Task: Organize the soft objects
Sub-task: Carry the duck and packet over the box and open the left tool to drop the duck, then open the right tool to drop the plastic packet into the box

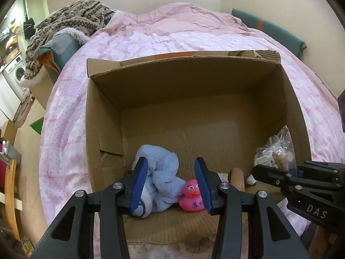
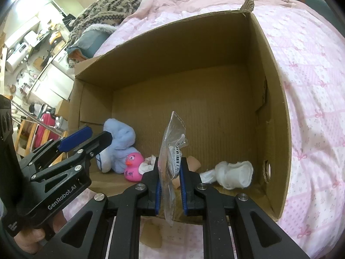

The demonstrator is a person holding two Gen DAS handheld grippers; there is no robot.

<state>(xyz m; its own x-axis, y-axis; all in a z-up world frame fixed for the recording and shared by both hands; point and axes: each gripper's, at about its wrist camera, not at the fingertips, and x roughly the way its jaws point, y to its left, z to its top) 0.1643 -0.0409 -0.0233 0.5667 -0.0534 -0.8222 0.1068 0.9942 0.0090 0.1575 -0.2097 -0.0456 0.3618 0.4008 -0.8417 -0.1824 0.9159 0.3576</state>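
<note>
An open cardboard box [image 1: 211, 79] lies on its side on a pink bed. Inside at the near left are a light blue plush toy [image 1: 163, 177] and a pink rubber duck [image 1: 192, 196]. My left gripper [image 1: 171, 183] is open and empty, its jaws on either side of the plush and duck. My right gripper [image 2: 170, 181] is shut on a clear plastic bag [image 2: 172, 151] with white items in it, held upright at the box mouth. The box [image 2: 278, 129], plush [image 2: 120, 144], duck [image 2: 133, 166] and left gripper [image 2: 86, 138] also show in the right wrist view.
A white soft cloth [image 2: 232, 172] and skin-coloured doll parts [image 2: 194, 161] lie on the box floor. A patterned knit blanket [image 1: 71, 21] is piled at the bed's far left. The pink quilt [image 1: 183, 36] surrounds the box. Furniture and a washing machine [image 1: 15, 73] stand left.
</note>
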